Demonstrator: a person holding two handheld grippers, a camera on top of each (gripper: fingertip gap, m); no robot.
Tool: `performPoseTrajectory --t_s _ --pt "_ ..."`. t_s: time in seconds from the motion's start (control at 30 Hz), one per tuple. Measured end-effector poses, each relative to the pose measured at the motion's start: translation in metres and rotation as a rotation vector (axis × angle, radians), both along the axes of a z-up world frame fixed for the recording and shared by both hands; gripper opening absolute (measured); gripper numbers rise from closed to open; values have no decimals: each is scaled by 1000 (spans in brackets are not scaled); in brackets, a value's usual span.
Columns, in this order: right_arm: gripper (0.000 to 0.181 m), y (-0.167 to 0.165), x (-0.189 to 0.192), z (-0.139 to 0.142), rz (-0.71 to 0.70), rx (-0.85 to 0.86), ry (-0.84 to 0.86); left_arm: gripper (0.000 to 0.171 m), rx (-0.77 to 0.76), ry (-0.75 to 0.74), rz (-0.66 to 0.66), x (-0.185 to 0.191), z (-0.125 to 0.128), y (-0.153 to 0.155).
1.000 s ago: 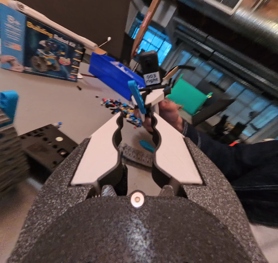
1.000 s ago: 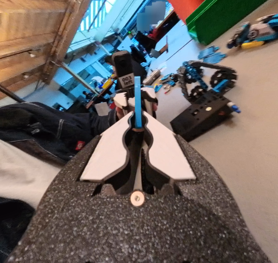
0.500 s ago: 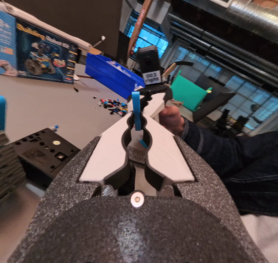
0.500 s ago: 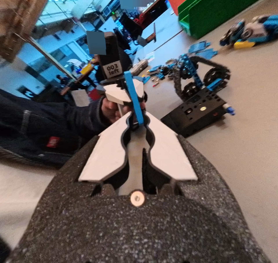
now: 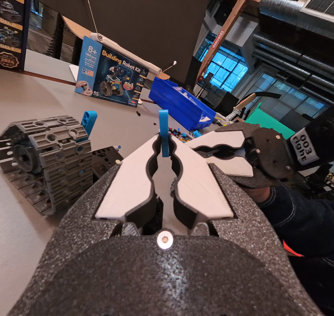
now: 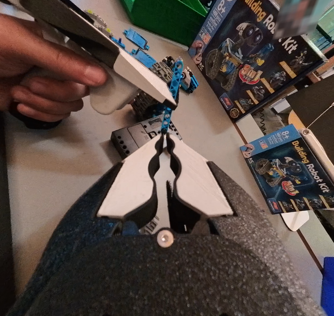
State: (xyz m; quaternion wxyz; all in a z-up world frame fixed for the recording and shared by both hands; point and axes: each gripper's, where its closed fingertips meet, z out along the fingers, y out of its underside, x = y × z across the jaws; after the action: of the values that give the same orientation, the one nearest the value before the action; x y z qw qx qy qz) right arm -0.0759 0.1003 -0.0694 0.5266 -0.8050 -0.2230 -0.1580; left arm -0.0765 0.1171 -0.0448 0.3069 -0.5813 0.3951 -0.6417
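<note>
A thin blue beam [image 5: 163, 126] with holes stands upright between the fingertips of my left gripper [image 5: 164, 138], which is shut on its middle. In the right wrist view the beam [image 6: 167, 119] runs up from my right gripper [image 6: 164, 136], whose tips are shut on its lower end beside a small black pin [image 6: 163, 131]. The left gripper's white finger [image 6: 144, 80] and a hand [image 6: 45, 76] come in from the upper left. The right gripper [image 5: 218, 151] also shows on the right of the left wrist view, its tips hidden behind my left finger.
A grey tracked model [image 5: 47, 163] and a black block with holes [image 5: 104, 158] sit on the table at the left. A blue bin [image 5: 180, 105], a green bin [image 6: 162, 6], kit boxes [image 5: 112, 80] [image 6: 253, 45] [image 6: 292, 172], blue panels [image 6: 135, 36] and small loose parts [image 5: 180, 135] lie around.
My left gripper went from open to shut on the beam the right gripper held. The right gripper then swung round to the beam's end, and both views turned toward the table.
</note>
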Motion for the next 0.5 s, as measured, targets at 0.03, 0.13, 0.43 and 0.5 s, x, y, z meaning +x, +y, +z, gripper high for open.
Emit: performPoseTrajectory --t_s 0.03,0.13,0.43,0.5 --pt "4 0 1 -1 -8 -6 5 6 -4 5 -2 0 -1 0" --pt "6 1 1 -1 -4 -9 18 6 -10 10 -2 1 -2 0" --pt "7 2 -3 -4 -3 -22 15 7 -13 20 -26 2 -4 -4" --pt "6 2 -1 -5 -5 -23 20 6 -9 21 -29 2 -4 -5"
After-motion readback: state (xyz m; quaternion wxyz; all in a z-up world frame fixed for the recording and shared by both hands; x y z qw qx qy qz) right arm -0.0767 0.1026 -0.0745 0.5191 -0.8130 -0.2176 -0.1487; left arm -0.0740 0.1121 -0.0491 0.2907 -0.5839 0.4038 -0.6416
